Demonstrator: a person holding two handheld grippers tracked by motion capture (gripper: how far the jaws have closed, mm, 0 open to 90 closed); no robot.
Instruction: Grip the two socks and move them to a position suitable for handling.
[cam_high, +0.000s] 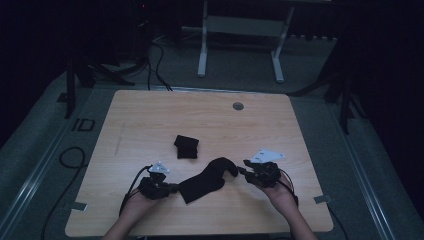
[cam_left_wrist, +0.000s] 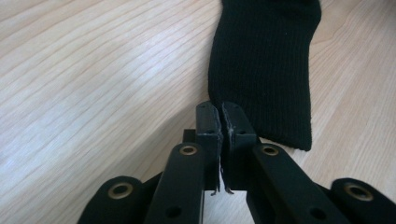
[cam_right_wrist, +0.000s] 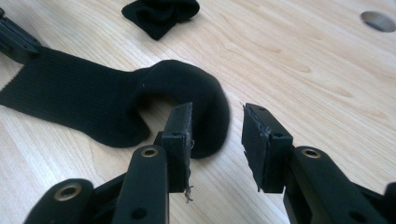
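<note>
**Sock laid out between two grippers**

Sock (cam_high: 207, 179) lies flat on the bench (cam_high: 150, 120), cuff by the left gripper (cam_left_wrist: 220, 114), whose jaws are pressed together at the cuff's edge; whether fabric is pinched, I cannot tell. The right gripper (cam_right_wrist: 217, 128) stands with jaws parted, empty, at the curled toe. A folded sock (cam_high: 186, 146) sits farther back.

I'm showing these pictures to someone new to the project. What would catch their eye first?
Probably the long black sock lying flat on the pale wooden table, between the left gripper at its cuff and the right gripper by its toe. Next, the folded black sock lying apart just behind it.
</note>
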